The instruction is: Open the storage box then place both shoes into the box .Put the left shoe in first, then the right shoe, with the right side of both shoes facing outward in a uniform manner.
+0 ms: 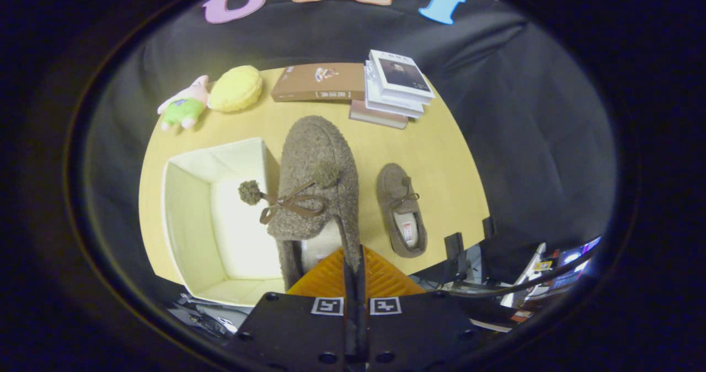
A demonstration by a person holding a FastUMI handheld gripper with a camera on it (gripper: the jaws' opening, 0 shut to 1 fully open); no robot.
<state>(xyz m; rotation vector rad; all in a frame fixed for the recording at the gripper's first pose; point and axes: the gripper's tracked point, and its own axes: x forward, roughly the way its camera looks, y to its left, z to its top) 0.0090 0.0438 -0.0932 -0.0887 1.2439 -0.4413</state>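
Observation:
A brown fuzzy shoe (314,179) with a bow and pompoms hangs lifted above the table, its toe pointing away from me. My gripper (353,267) is shut on the right side of its heel collar, both fingers pressed together on the fabric. Just left of the held shoe stands the open cream storage box (187,217), its inside bare. The second matching shoe (401,209) lies flat on the wooden table (441,157) to the right of the fingers, toe pointing away.
At the table's far edge lie a brown book (320,82), a stack of books (394,88), a yellow round cushion (236,89) and a pink and green plush toy (185,107). Clamps (455,248) and cables sit at the near right edge.

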